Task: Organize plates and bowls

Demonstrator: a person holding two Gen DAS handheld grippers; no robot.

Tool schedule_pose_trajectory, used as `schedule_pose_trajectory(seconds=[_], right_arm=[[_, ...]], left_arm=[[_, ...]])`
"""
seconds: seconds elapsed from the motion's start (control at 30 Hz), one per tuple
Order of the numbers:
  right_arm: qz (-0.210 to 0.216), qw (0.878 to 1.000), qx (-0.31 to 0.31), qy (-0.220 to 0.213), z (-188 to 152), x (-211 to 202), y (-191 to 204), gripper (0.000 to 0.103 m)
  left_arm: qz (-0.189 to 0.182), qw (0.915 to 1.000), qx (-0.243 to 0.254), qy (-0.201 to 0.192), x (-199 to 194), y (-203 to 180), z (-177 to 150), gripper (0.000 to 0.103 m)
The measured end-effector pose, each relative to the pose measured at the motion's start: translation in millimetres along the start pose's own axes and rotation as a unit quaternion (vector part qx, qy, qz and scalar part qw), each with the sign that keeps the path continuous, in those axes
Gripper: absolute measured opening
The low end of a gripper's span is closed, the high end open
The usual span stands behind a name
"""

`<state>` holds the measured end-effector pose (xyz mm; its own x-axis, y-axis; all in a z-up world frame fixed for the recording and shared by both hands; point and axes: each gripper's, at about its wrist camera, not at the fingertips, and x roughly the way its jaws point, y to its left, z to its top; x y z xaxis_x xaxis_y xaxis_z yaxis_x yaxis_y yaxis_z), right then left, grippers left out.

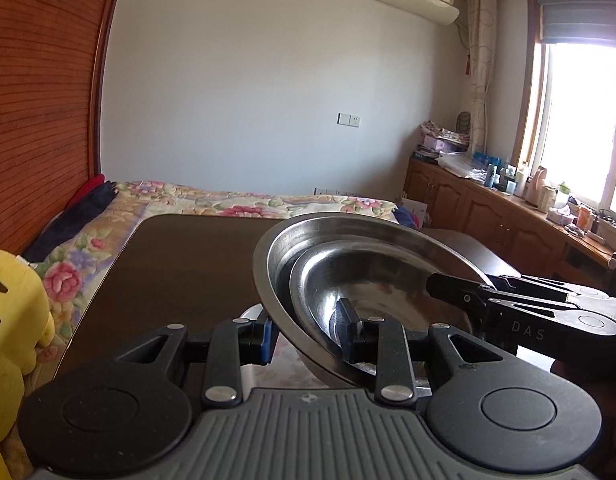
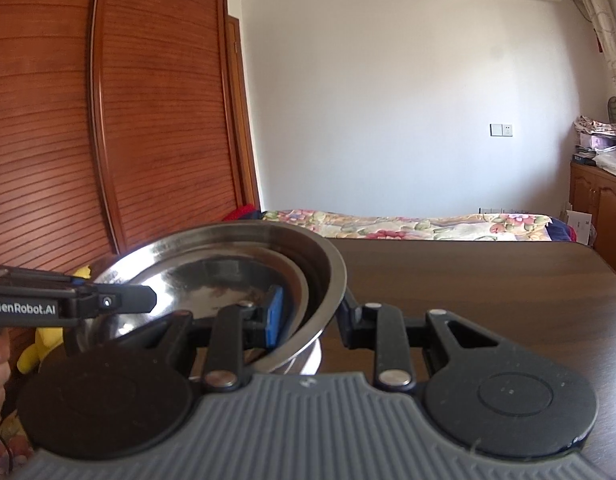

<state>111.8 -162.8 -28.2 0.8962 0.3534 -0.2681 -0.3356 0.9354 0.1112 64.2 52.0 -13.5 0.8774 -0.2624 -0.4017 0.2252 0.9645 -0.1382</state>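
Both grippers, left gripper and right gripper, are clamped on opposite rims of the nested steel bowls, so lower them level onto the table.

Daylight blows out the window; both fisheye views bend at the edges, otherwise sharp.

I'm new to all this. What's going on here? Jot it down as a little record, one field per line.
setting: bedroom, dark table beside a flowered bed
held: two nested steel bowls, small bowl inside big bowl
tilt: bowls tipped, raised above the table
left gripper: clamped on the bowls' rim
right gripper: clamped on the opposite rim
under bowls: something white, unclear
also seen: yellow plush toy, wooden wardrobe
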Motion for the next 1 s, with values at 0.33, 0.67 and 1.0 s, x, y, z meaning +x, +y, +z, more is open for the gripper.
schedule_pose_trajectory(seconds=[0.33,0.67,1.0], right_arm=[[-0.009,1.0,-0.01,0.019,-8,4,11,0.031],[-0.011,0.999,-0.014,0.032,-14,9,13,0.031],[-0.004,0.999,-0.009,0.033,-14,13,12,0.032]], left_arm=[[-0.002,0.9998,-0.004,0.017,4,8,-16,0.032],[0.003,0.9996,-0.009,0.027,7,10,-21,0.032],[0.011,0.9996,-0.006,0.027,9,3,-21,0.032]])
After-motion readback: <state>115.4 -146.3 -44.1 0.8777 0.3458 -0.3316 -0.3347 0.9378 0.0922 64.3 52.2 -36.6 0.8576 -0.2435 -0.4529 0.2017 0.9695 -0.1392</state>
